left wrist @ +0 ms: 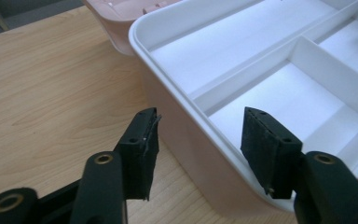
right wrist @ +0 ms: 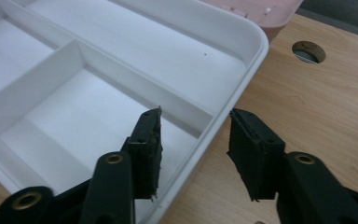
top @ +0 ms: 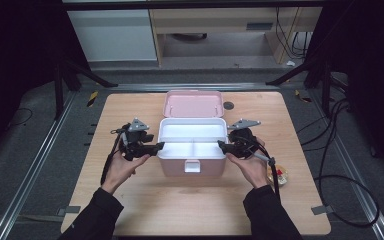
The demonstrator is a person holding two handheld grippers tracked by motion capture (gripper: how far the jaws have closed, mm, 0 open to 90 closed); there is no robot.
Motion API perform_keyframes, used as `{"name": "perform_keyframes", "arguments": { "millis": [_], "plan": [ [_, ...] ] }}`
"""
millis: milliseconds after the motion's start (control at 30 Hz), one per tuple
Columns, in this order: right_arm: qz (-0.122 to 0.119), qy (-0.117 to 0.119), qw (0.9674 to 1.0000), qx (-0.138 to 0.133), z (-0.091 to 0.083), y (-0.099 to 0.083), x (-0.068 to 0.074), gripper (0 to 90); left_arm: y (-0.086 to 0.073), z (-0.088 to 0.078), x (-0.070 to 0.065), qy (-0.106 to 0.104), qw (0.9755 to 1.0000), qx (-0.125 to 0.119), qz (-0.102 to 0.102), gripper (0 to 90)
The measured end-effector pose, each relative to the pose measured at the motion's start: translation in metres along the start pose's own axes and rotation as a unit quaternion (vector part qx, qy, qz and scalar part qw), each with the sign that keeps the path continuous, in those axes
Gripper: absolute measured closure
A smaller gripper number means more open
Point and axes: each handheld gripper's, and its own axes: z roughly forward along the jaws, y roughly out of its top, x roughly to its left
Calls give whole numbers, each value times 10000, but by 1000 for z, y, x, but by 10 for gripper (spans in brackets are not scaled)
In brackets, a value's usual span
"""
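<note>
Grippers flank a pink storage box (top: 192, 162) at the middle of the tabletop (top: 130, 210), one at each short end, with the white tray (top: 192, 134) seated in the box's top between them. The left gripper (top: 156, 147) straddles the tray's left rim: seen along its own jaws, one pad hangs outside the pink wall and the other over the tray's near compartment, the rim (left wrist: 205, 135) running between them with daylight on both sides. The right gripper (top: 222, 146) mirrors it at the opposite end, one pad inside the tray and one over the bare wood, the rounded rim (right wrist: 223, 121) passing through the gap. Both stand at a middling spread, neither pressing on plastic yet, so nothing is held. The tray's long axis runs from side to side across the tabletop, straight from one gripper to the other, and each hand is equally near its own end. The pink lid (top: 193, 104) is thrown back behind the box, leaving the way upward free. A likely next move, a level two-handed lift of the tray, would turn on both pairs of pads closing squarely across that thin rim.
</note>
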Motion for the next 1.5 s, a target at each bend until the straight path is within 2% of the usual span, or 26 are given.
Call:
{"name": "perform_keyframes", "arguments": {
  "millis": [100, 567, 767, 833, 867, 967, 1067, 1167, 1233, 1267, 1300, 1367, 1400, 1433, 1467, 1500],
  "plan": [
    [103, 88, 9999, -20, 2, -1, -3, 580, 1, 4, 0, -103, 9999, 47, 31, 556],
    [110, -33, 9999, -8, 9, 2, 2, 587, 4, 11, 5, 15, 9999, 75, 91, 549],
    [190, 42, 9998, -33, 11, -1, 1, 583, 4, 12, 6, 5, 9999, 63, 124, 550],
    [166, 81, 9998, -42, 11, 0, 0, 541, 4, 11, 7, 10, 9998, 15, 176, 532],
    [184, 149, 9996, -125, 9, 1, 0, 470, 5, 9, 8, 41, 9998, -30, 216, 473],
    [82, 117, 9996, -225, 5, 4, 0, 425, 11, 1, 12, 43, 9994, -98, 343, 409],
    [-62, 158, 9991, -401, -2, 11, -5, 370, 18, -7, 14, 54, 9978, -220, 620, 350],
    [-118, 203, 9986, -481, -6, 15, -9, 367, 26, -12, 17, -91, 9957, -184, 902, 307],
    [-210, 299, 9978, -561, -9, 19, -13, 374, 31, -12, 20, -136, 9945, -116, 1034, 340],
    [-393, 335, 9972, -549, -11, 24, -16, 384, 33, -12, 22, -98, 9939, -90, 1096, 340],
    [-393, 335, 9972, -549, -11, 24, -16, 384, 35, -11, 23, -127, 9932, -113, 1150, 340],
    [-663, 368, 9965, -362, -12, 31, -18, 391, 39, -10, 27, -326, 9913, -200, 1262, 316],
    [-819, 324, 9955, -358, -12, 34, -19, 401, 41, -10, 27, -340, 9905, -182, 1317, 306],
    [-933, 358, 9945, -313, -13, 38, -20, 420, 44, -9, 27, -382, 9891, -162, 1409, 301],
    [-1043, 523, 9930, -193, -13, 47, -22, 429, 49, -7, 27, -470, 9865, -110, 1563, 292],
    [-1142, 534, 9918, -206, -13, 51, -22, 433, 49, -7, 27, -470, 9865, -110, 1563, 300]
  ]
}}
